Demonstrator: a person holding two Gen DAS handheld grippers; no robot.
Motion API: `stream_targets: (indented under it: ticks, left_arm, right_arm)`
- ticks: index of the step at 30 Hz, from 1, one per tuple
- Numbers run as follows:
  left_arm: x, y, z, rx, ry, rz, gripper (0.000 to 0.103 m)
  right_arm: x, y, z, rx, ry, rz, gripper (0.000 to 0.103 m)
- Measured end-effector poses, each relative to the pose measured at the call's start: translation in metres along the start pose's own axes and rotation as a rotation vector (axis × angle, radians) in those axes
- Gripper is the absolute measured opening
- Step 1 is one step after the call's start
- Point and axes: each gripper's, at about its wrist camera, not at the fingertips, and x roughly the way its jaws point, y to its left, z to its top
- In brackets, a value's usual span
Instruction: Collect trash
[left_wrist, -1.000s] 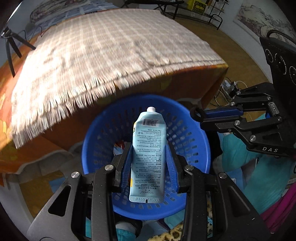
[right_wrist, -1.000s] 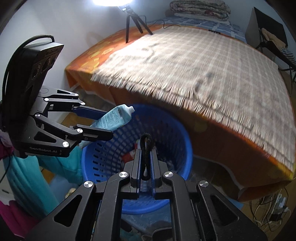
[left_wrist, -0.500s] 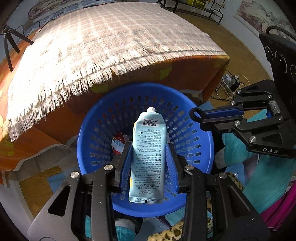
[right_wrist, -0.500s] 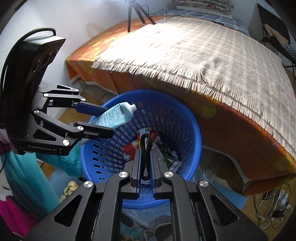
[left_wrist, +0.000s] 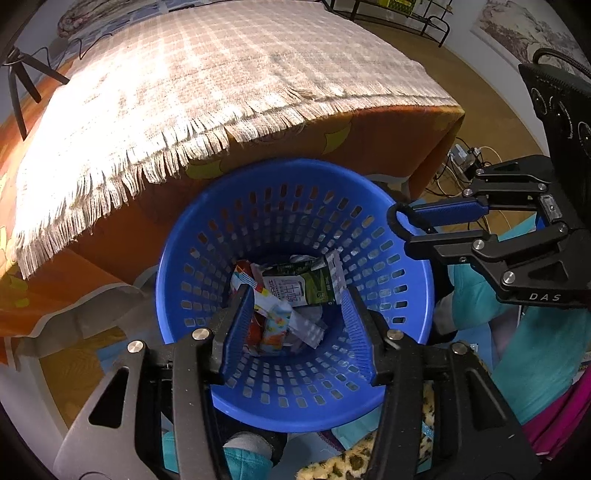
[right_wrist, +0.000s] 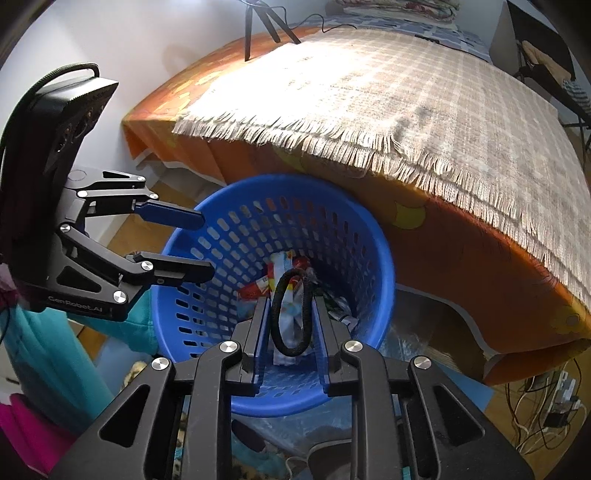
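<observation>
Orange sheeting and a fringed, checked woven blanket (left_wrist: 207, 74) cover the bed (right_wrist: 480, 280) that fills the background, and I have set myself at its edge because the collecting point stands there: a blue perforated basket (left_wrist: 406, 266) tucked against the bed's side, directly below both of my tools so that anything I let go should fall straight in. Trash already lies in its bottom, among it a green-and-white carton (left_wrist: 299, 286) and several bright wrappers (left_wrist: 273, 325), piled where dropped things naturally settle. My left gripper (left_wrist: 295, 295) hangs over the middle of the basket, angled steeply down; its jaws have just been opening, they stand about halfway apart, and nothing is between them now, so I judge its load is delivered. My right gripper (right_wrist: 291, 314) is poised over the near rim, also tilted down; its jaws have just been opening too, but only a little, and a black elastic loop (right_wrist: 291, 314), the smallest piece of trash in sight, stands upright in the narrow gap. Its sides look close to the blue pads, yet I cannot tell whether they are pinched or already free. It is held over the basket's mouth for an obvious reason: a slightly wider opening should drop it onto the pile.
</observation>
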Motion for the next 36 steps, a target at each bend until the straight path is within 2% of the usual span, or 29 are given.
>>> stream_targets:
  ticks: [5,8,13,16,17,19,26,36]
  left_arm:
    - [0.000,0.000,0.000,-0.002,0.002,0.006,0.051]
    - [0.000,0.001,-0.001,-0.005,0.002,0.010,0.051]
    - [0.000,0.003,-0.002,-0.012,0.003,0.018,0.051]
    - [-0.001,0.003,-0.002,-0.014,0.003,0.021,0.051]
    - [-0.001,0.003,-0.002,-0.015,0.002,0.022,0.054]
    - [-0.002,0.004,-0.002,-0.016,-0.001,0.025,0.059]
    - [-0.005,0.009,0.003,-0.028,-0.008,0.029,0.059]
    - [-0.023,0.017,0.021,-0.059,-0.046,0.039,0.059]
  right_arm:
    - [0.001,0.000,0.000,0.000,0.003,-0.005,0.022]
    - [0.001,-0.001,0.000,-0.002,0.001,-0.011,0.038]
    - [0.000,-0.001,0.000,-0.003,0.000,-0.021,0.041]
    - [-0.001,-0.003,0.000,0.002,0.003,-0.031,0.053]
    - [-0.001,-0.003,0.000,0.003,0.002,-0.032,0.055]
    - [-0.002,-0.003,0.000,0.003,0.000,-0.035,0.056]
    - [-0.003,-0.005,0.003,0.013,0.004,-0.048,0.062]
    - [-0.014,-0.016,0.015,0.041,-0.019,-0.069,0.062]
